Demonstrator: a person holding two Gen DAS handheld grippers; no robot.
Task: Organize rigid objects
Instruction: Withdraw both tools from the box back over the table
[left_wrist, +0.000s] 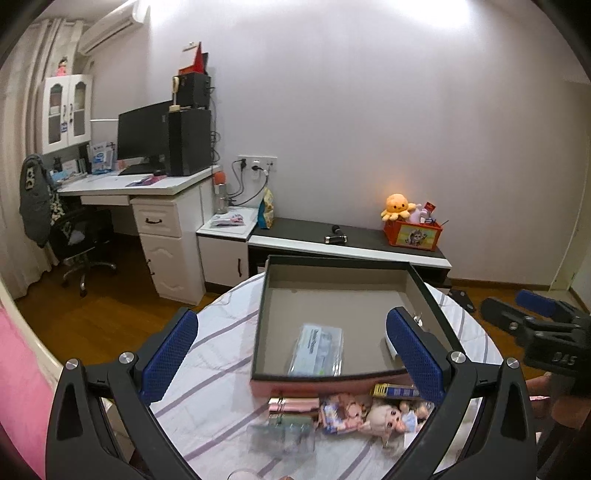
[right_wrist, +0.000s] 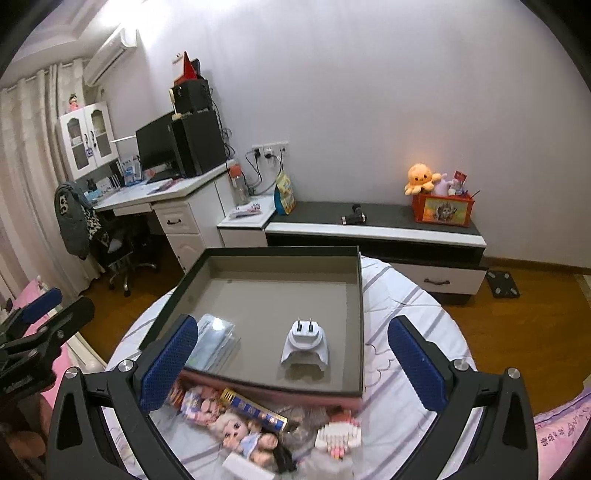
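On the round table (right_wrist: 413, 310) with its striped cloth, a shallow grey-lined box (right_wrist: 354, 295) sitting near the far edge, already holding a clear plastic packet (right_wrist: 218, 339) at its left and a white plug adapter (right_wrist: 304, 345) nearer the middle, prongs pointing up. Just in front of the box's near wall, a loose heap not yet sorted: a big-eyed doll (right_wrist: 236, 430), a gold-and-blue carton (right_wrist: 255, 408), a white-and-pink block figure (right_wrist: 338, 437), and, from the left wrist view, pink tubes (left_wrist: 293, 404) and a clear blister pack (left_wrist: 280, 437).

Left gripper (left_wrist: 291, 360) spread wide, nothing between the blue pads, hovering over the box's near-left corner. Right gripper (right_wrist: 291, 363) likewise fully apart and empty, poised above the near wall of the box.

Judging by the layout, roughly a start made, most of the pile remaining.

Risks from here: items touching and overlapping in the heap, so closing on one could drag or tip a neighbour, perhaps off the table's near edge. Doll rounded and irregular, likely to twist out of a flat-pad pinch. Blister pack slick and thin, hard to get under on soft cloth, with the cloth liable to bunch up into the grip. Both grippers working close together over the same corner, so a collision is possible. Box light-looking; a knock against its near wall could shove it toward the far edge.
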